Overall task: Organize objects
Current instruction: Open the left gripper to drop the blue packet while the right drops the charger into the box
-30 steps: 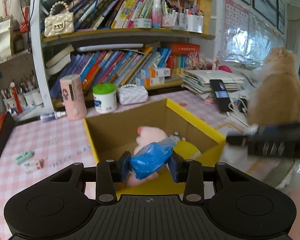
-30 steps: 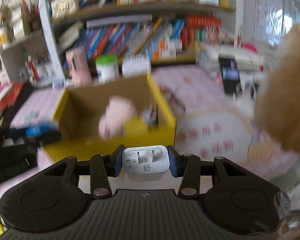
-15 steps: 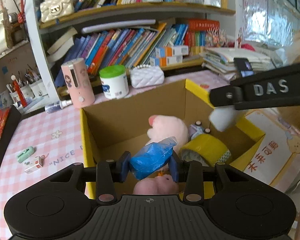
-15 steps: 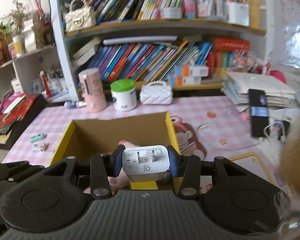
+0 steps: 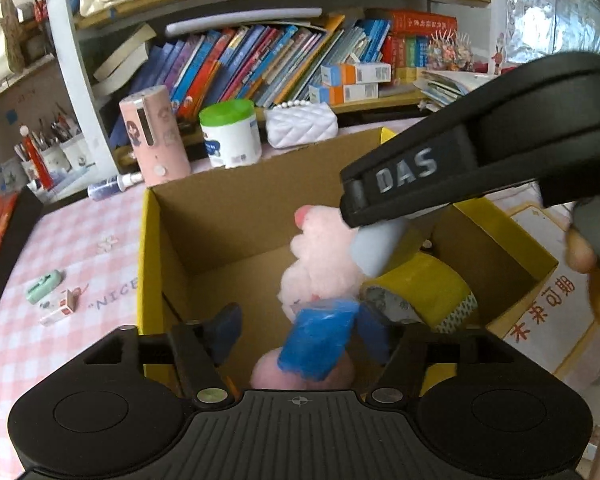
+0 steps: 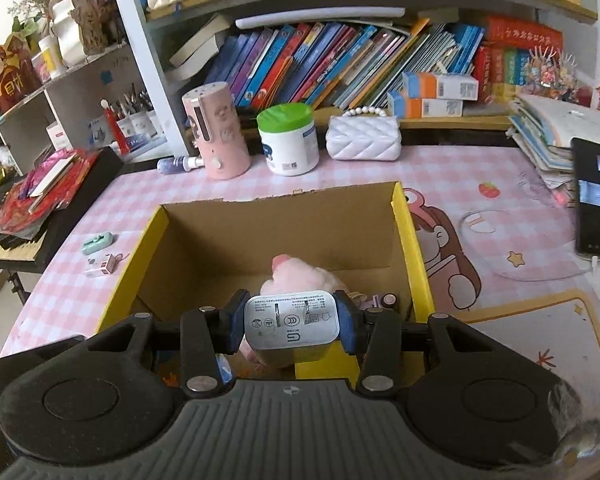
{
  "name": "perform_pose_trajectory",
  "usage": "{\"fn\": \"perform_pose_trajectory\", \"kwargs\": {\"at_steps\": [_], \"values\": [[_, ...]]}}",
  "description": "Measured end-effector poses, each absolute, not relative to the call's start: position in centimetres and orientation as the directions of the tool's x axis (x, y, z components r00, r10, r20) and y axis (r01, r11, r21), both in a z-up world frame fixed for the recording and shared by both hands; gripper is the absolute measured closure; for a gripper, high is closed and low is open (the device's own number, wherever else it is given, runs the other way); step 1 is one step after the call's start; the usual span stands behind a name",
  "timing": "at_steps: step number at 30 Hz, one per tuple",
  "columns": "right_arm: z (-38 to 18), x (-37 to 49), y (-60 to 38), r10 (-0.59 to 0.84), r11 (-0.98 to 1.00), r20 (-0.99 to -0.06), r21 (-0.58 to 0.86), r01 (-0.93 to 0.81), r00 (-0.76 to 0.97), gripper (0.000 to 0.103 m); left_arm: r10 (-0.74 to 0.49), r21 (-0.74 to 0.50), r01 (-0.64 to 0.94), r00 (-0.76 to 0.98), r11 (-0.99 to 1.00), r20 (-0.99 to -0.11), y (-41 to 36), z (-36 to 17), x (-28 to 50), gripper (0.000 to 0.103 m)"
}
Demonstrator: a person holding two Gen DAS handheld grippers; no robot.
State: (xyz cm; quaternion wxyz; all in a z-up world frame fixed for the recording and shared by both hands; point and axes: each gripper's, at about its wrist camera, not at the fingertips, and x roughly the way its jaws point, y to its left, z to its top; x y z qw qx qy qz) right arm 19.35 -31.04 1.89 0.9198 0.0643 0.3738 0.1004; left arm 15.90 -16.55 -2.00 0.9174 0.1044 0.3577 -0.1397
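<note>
Left wrist view, risk: The blue packet point(image 5: 320, 340) could snag on the right pad instead of dropping clean, since it lies against that pad alone. It might also land on the pink plush toy point(image 5: 324, 256) and roll against the yellow tape roll point(image 5: 420, 292).
Left wrist view, fingers: The left gripper point(image 5: 300, 336) has its pads spread wide; the left pad stands clear of the packet.
Left wrist view, packet: Crinkled glossy blue wrap, tilted, over the inside of the cardboard box point(image 5: 228, 216).
Left wrist view, crowding: The right gripper point(image 5: 384, 248) reaches in from the right above the plush; the two tools could collide over the box.
Right wrist view, risk: The white charger point(image 6: 291, 326) may fall on the plush and bounce, or strike the box's near yellow wall if let go too soon.
Right wrist view, fingers: Pinching the charger squarely between both blue pads.
Right wrist view, charger: White rounded block, printed markings and metal prongs facing the camera, held above the box's near edge.
</note>
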Motion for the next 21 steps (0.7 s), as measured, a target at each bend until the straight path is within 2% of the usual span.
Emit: {"fn": "perform_pose_trajectory", "kwargs": {"at_steps": [5, 9, 14, 17, 21], "values": [[1.2, 20.3, -30.5, 0.267, 0.964, -0.692, 0.205, -0.172, 0.671, 0.061, -0.181, 0.093, 0.329, 0.71, 0.94, -0.68, -16.3, -1.7, 15.4, 0.034], [0.7, 20.7, -29.6, 0.301, 0.953, -0.709, 0.208, -0.219, 0.638, 0.061, -0.192, 0.095, 0.342, 0.713, 0.935, -0.674, -16.3, -1.4, 15.0, 0.02], [-0.1, 20.9, -28.5, 0.308, 0.949, -0.743, 0.199, -0.244, 0.595, 0.06, -0.194, 0.108, 0.346, 0.727, 0.932, -0.658, -16.1, -1.1, 14.5, 0.02], [0.4, 20.3, -28.7, 0.306, 0.951, -0.722, 0.197, -0.24, 0.62, 0.057, -0.206, 0.091, 0.347, 0.728, 0.934, -0.653, -15.8, -0.9, 14.1, 0.019], [1.6, 18.9, -29.5, 0.287, 0.958, -0.691, 0.184, -0.222, 0.664, 0.056, -0.222, 0.086, 0.355, 0.737, 0.931, -0.638, -15.5, -0.5, 13.5, 0.019]]}}
